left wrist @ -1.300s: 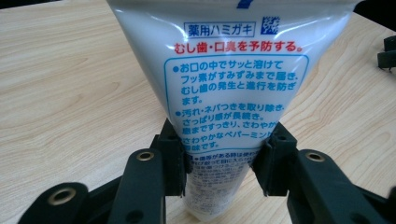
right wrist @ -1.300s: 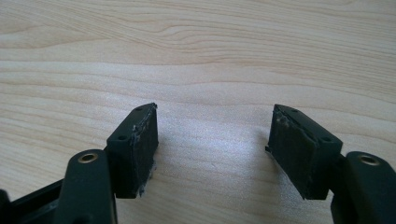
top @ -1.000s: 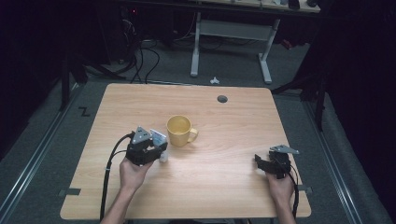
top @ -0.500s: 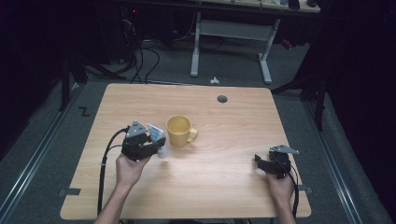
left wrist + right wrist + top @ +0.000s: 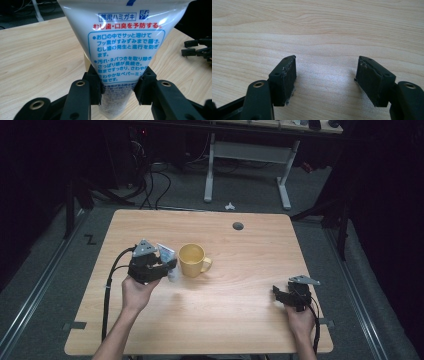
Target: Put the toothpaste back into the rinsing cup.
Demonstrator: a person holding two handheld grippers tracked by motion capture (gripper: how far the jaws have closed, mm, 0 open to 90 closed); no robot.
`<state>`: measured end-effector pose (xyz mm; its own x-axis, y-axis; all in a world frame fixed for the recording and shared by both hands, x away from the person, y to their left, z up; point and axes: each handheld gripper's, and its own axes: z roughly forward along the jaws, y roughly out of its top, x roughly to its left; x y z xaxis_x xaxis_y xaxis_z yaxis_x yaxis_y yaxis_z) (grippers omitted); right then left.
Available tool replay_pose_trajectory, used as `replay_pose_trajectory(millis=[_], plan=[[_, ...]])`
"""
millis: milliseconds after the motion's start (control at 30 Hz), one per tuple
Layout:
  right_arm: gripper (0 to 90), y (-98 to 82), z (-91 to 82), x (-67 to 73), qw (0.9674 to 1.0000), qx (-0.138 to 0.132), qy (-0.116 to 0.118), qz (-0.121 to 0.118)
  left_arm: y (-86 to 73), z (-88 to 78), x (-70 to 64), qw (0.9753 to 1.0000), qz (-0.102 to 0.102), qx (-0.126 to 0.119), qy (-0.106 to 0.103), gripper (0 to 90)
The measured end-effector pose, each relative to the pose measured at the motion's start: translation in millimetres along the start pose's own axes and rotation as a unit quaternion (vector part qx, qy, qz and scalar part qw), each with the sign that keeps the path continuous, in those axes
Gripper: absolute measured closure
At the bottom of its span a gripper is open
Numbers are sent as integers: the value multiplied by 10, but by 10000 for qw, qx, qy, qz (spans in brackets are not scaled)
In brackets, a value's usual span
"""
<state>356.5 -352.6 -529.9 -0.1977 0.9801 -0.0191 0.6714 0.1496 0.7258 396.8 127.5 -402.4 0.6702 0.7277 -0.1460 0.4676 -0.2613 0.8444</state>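
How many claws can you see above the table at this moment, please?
2: the left claw is near the table's left side, clamped on a white tube beside the yellow mug; the right claw is near the right edge, open.

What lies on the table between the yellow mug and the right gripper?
Bare wood; in the high view nothing sits between the yellow mug and the right gripper.

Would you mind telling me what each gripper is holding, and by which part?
The left gripper clamps a white toothpaste tube by its narrow lower end. The right gripper holds nothing; its jaws stand open.
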Motion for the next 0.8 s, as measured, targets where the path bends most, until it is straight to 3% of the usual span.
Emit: replay_pose_trajectory(millis=[800], plan=[[324, -2, -2, 4, 10000, 2, 28, -35, 448, 87, -48, 9997, 168, -136, -94, 636]])
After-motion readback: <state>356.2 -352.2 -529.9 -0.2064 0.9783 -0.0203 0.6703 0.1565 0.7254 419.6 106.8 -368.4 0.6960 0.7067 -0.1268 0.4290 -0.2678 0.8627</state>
